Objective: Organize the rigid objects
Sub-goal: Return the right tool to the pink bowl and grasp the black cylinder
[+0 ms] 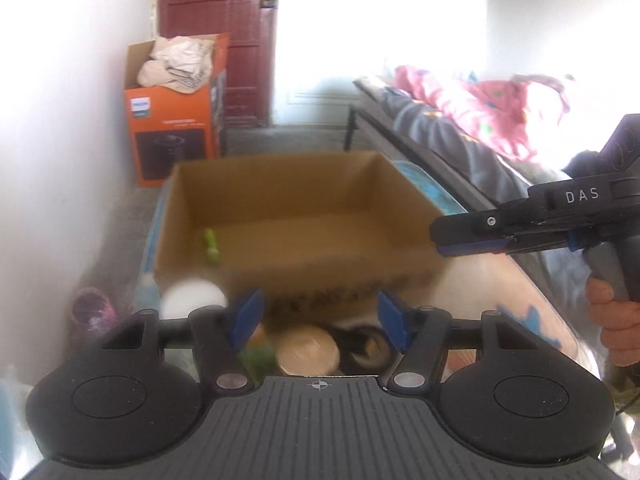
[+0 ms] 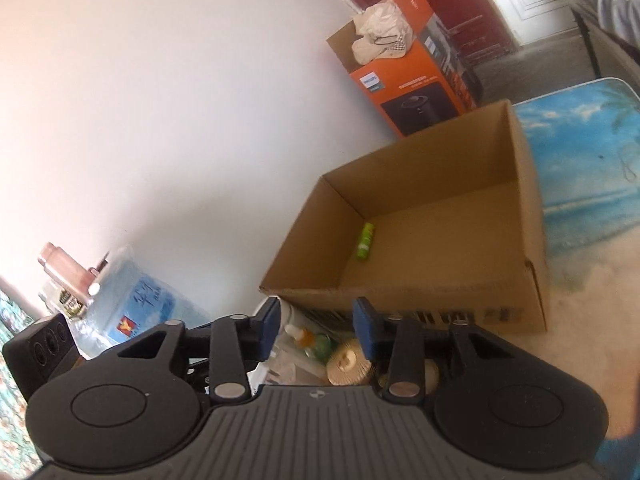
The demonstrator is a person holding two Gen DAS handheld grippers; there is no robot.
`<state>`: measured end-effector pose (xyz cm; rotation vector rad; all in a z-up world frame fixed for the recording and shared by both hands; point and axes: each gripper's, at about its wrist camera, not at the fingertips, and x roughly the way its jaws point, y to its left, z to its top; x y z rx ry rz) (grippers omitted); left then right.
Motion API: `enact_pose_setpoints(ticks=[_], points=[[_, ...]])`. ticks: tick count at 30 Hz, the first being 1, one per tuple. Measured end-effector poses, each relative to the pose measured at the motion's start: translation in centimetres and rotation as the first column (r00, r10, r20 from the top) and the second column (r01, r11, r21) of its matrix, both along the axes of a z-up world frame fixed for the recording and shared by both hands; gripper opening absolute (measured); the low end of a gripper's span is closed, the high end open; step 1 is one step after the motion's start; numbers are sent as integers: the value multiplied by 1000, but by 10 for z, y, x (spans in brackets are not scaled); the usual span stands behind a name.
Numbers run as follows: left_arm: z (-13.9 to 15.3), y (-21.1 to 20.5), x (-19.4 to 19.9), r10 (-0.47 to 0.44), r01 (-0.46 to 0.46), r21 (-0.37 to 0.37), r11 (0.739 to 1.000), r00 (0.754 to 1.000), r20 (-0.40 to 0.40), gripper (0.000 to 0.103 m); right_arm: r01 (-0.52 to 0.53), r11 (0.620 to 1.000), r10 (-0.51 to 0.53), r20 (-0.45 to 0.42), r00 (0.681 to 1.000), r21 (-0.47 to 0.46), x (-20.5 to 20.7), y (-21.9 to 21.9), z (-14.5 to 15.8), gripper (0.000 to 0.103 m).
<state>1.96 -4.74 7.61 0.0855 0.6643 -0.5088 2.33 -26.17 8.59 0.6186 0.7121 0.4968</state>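
An open cardboard box (image 1: 296, 216) (image 2: 432, 240) stands on the beach-print table (image 2: 580, 168). A small green tube (image 1: 211, 249) (image 2: 366, 242) lies inside it near the left wall. Loose items lie in front of the box: a tan round pleated piece (image 1: 307, 350) (image 2: 348, 362), a green bottle (image 2: 320, 346), a white bottle with an orange cap (image 2: 298, 334) and a white round thing (image 1: 192, 300). My left gripper (image 1: 319, 322) hangs open above these items, holding nothing. My right gripper (image 2: 317, 330) is open too and holds nothing; in the left wrist view it (image 1: 444, 242) reaches in from the right beside the box.
An orange appliance box (image 1: 176, 120) (image 2: 416, 92) stuffed with pale cloth stands on the floor by the white wall. A bed with a pink blanket (image 1: 480, 112) runs along the right. A blue water jug (image 2: 132, 304) sits at the left.
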Motion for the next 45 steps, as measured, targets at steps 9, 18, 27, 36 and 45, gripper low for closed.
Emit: enact_pose_setpoints(ticks=[9,18,27,36,45], points=[[-65,-34,-24,-87,91,120,989,996,-34,55,119,993,-121,-121,985,-25,-50,14,-75,49],[-93,-36,-26,-112,123,138,983,990,-82,42,98,995,-100,-155,983,-20,-40,32,-101,42],[-101,-38,-22,-110,123,130,984,989,-101,36,94,995,-96,-165,982,-20,-33,37,-107,30],[-109,-38,-18,-101,115,116,987,988,-120,33,95,995,-100,-137,986,-40,-25,45,-107,24],[-111,-33,-19,-106,117,92,989,988,-109,30,32,998,-37,-99,994,-56,-28,59,-99,21]])
